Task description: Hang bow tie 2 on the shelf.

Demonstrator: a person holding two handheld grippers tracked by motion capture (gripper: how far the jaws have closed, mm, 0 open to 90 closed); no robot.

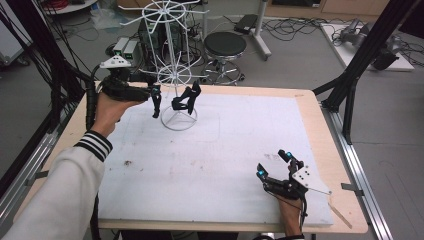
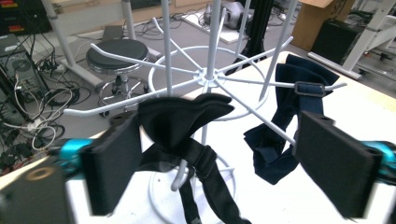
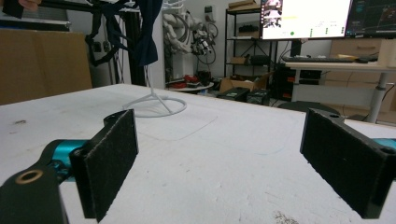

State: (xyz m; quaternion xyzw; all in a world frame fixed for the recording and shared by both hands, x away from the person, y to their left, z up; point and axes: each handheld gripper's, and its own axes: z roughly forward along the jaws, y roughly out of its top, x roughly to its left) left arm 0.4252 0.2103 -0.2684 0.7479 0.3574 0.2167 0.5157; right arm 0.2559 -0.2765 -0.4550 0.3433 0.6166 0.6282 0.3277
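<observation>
Your left gripper point(image 2: 219, 163) gapes wide around a black fabric bow tie point(image 2: 182, 119) draped on the white wire rack point(image 2: 205, 77), while your right gripper point(image 3: 219, 163) rests wide, foam-padded and empty.

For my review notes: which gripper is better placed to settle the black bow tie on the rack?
Left. The left gripper stands open around the black bow tie at the white rack; the right gripper rests far off.

Two bow ties point(image 2: 180, 122) hang on rack point(image 1: 172, 75); rack stands on table point(image 1: 310, 107).

Matt black cloth bow tie point(image 2: 180, 119); white wire rack point(image 2: 205, 77)
</observation>
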